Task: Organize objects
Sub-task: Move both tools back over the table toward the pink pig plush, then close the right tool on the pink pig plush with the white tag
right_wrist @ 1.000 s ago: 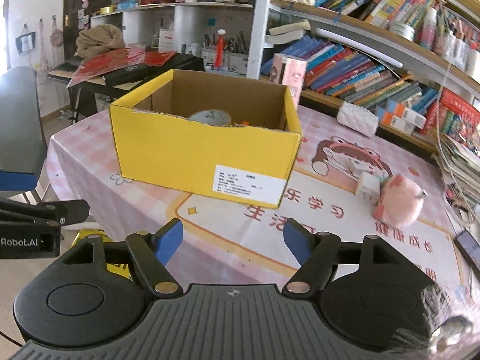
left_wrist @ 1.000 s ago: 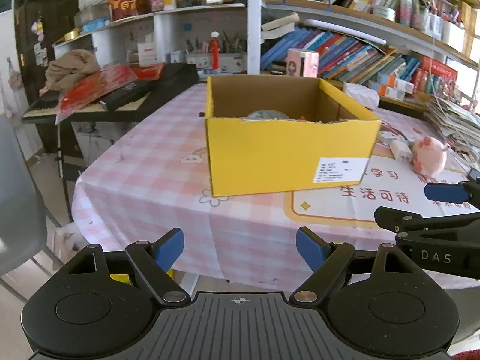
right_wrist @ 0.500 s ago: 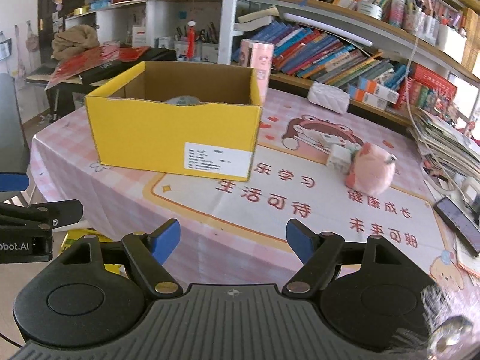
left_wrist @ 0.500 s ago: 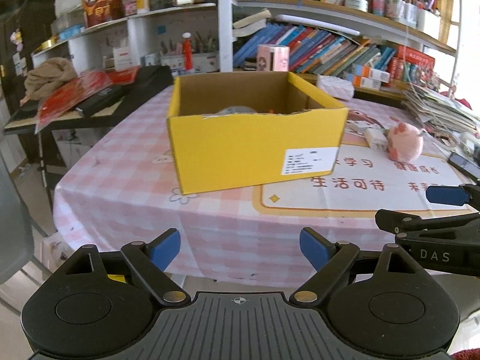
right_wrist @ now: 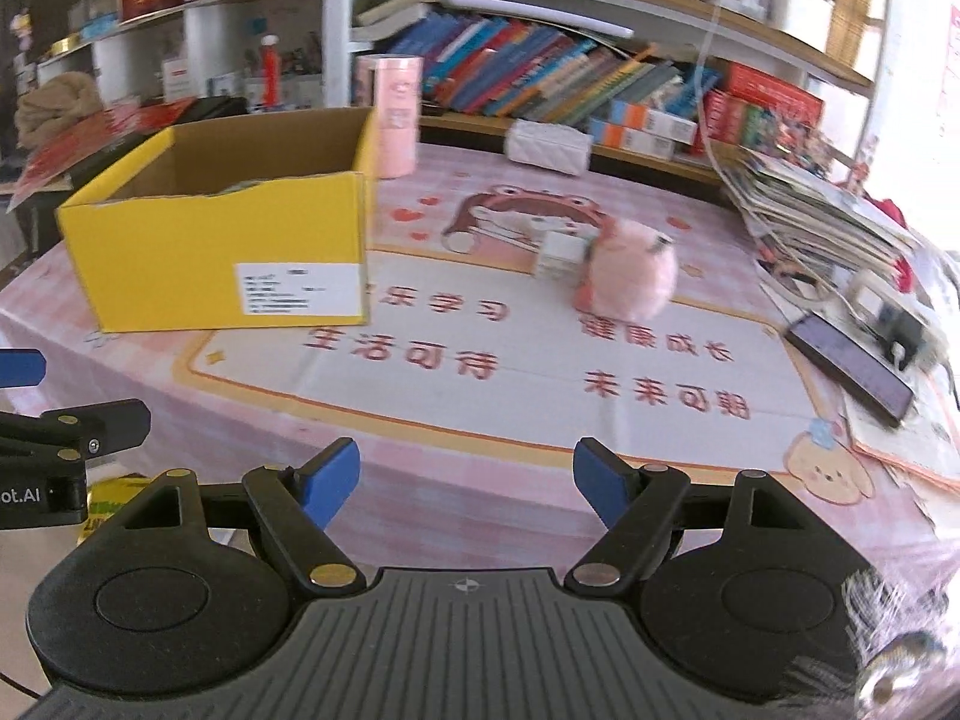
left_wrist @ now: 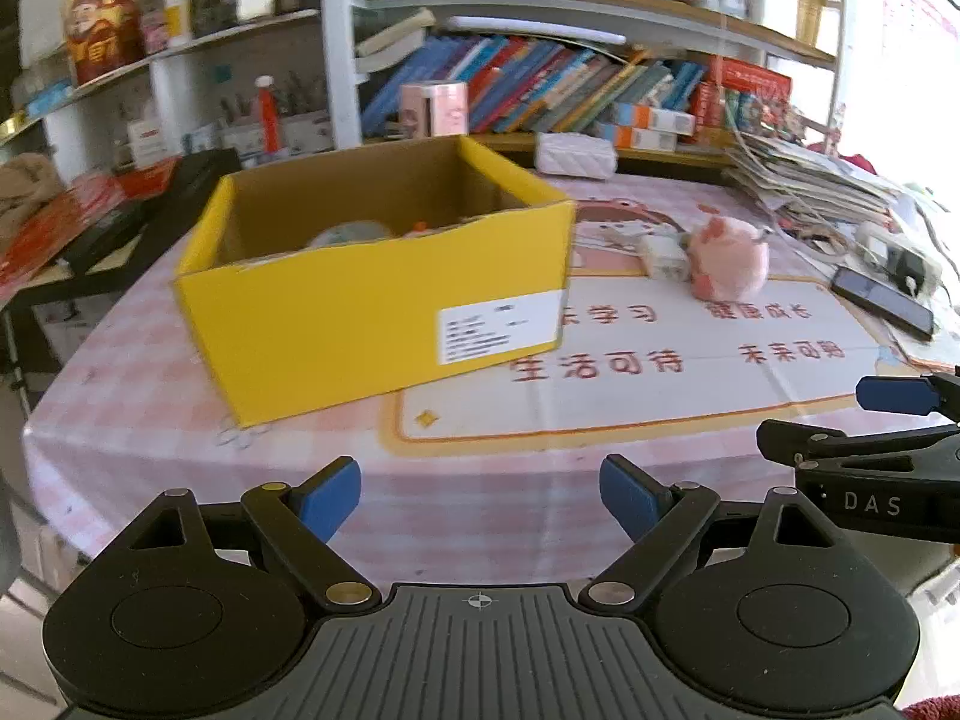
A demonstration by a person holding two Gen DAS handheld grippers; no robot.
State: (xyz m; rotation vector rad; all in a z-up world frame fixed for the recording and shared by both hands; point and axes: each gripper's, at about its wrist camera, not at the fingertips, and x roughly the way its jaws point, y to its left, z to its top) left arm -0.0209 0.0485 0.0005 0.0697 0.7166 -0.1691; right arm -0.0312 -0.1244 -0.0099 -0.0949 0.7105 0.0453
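A yellow cardboard box (left_wrist: 384,306) stands open on the table with a grey round thing and a small orange thing inside; it also shows in the right wrist view (right_wrist: 222,240). A pink plush toy (left_wrist: 729,255) (right_wrist: 627,276) lies to the right of the box, touching a small white block (left_wrist: 660,252) (right_wrist: 561,252). My left gripper (left_wrist: 480,498) is open and empty at the table's near edge. My right gripper (right_wrist: 465,483) is open and empty, also at the near edge, facing the plush toy.
A black phone (right_wrist: 852,366) lies at the right on the pink tablecloth (right_wrist: 480,420). A paper stack (right_wrist: 816,216) sits behind it. A pink cylinder (right_wrist: 393,114) and a white quilted pouch (right_wrist: 546,144) stand at the back. Bookshelves (left_wrist: 570,84) rise behind.
Both grippers have swung to the right along the table's near edge. The box has shifted left in both views, and the plush toy and phone have come further into view.
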